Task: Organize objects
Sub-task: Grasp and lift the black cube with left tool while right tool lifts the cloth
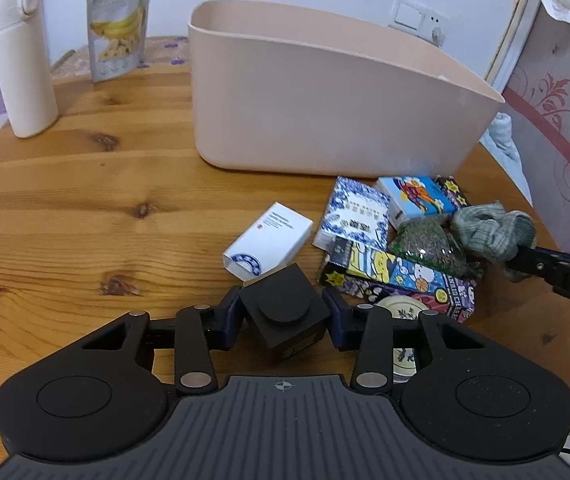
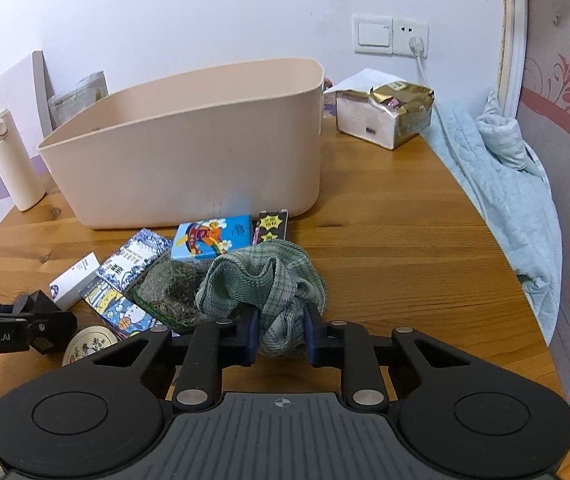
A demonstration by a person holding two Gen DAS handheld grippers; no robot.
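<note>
Two grips were in place at this moment. My left claw (image 1: 285,314) pinched a small black cube (image 1: 285,320) by its side faces, its blue pads pressed flat against them, so that the round boss on top faced the camera and the block could not twist. My right claw (image 2: 283,332) was pressed together on a crumpled green cloth (image 2: 261,284); soft fabric offers no edge, so I had gathered a fold between the pads and let the rest bulge ahead of them.

Just beyond and between my two claws lay the remaining clutter: a white carton (image 1: 269,240), a blue-and-white patterned box (image 1: 355,214), a blue cartoon box (image 1: 417,196), a long cartoon-printed box (image 1: 397,280), a clear bag of dark dried leaves (image 1: 429,244) and, nearest my left claw, a round tin lid (image 1: 399,308). They overlapped one another, which I judged the reason for lifting the loose outer pieces first.

Farther ahead stood the pink bin (image 1: 325,120), open-topped and, I judged, the destination for both loads. Beyond it to my left were a white flask (image 1: 23,60) and a banana-chip pouch (image 1: 119,26); to my right, a torn gold-foil packet (image 2: 389,112) and a pale blue blanket (image 2: 501,184) hanging off the wooden table (image 1: 85,200).
</note>
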